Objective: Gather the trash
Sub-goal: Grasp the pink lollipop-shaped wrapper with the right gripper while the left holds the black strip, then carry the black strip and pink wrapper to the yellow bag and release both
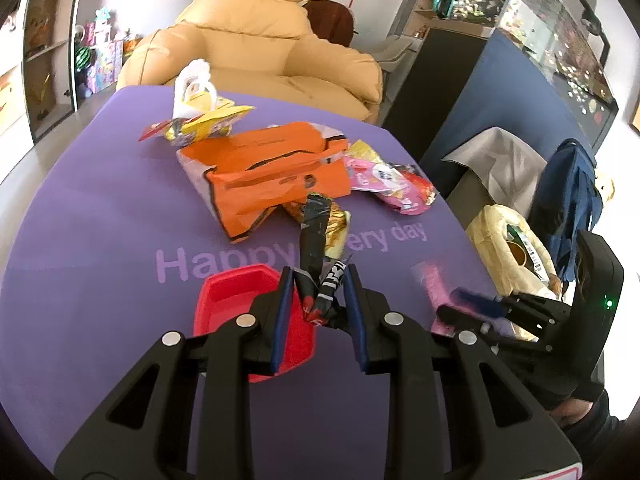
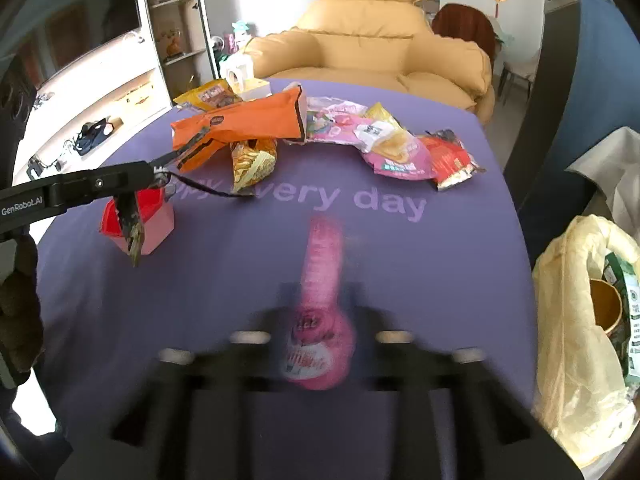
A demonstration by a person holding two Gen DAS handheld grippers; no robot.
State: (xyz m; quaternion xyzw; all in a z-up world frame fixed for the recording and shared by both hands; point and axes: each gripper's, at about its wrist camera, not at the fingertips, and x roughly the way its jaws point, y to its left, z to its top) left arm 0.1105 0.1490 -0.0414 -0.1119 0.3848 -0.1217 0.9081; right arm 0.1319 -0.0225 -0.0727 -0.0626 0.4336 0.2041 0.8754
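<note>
Right wrist view: the right gripper (image 2: 320, 320), badly blurred, has its jaws clamped on a pink wrapper (image 2: 322, 276). The left gripper (image 1: 318, 292) pinches a crumpled black wrapper (image 1: 316, 236) above a red tray (image 1: 228, 292). The pale trash bag (image 2: 568, 320) hangs open beside the purple table (image 2: 400, 272). Likely risks: the thin pink wrapper slips loose in a fast swing, or snags on the bag's floppy rim. The orange bag (image 1: 276, 176) and about 5 snack packets remain on the table, none blocking the way.
</note>
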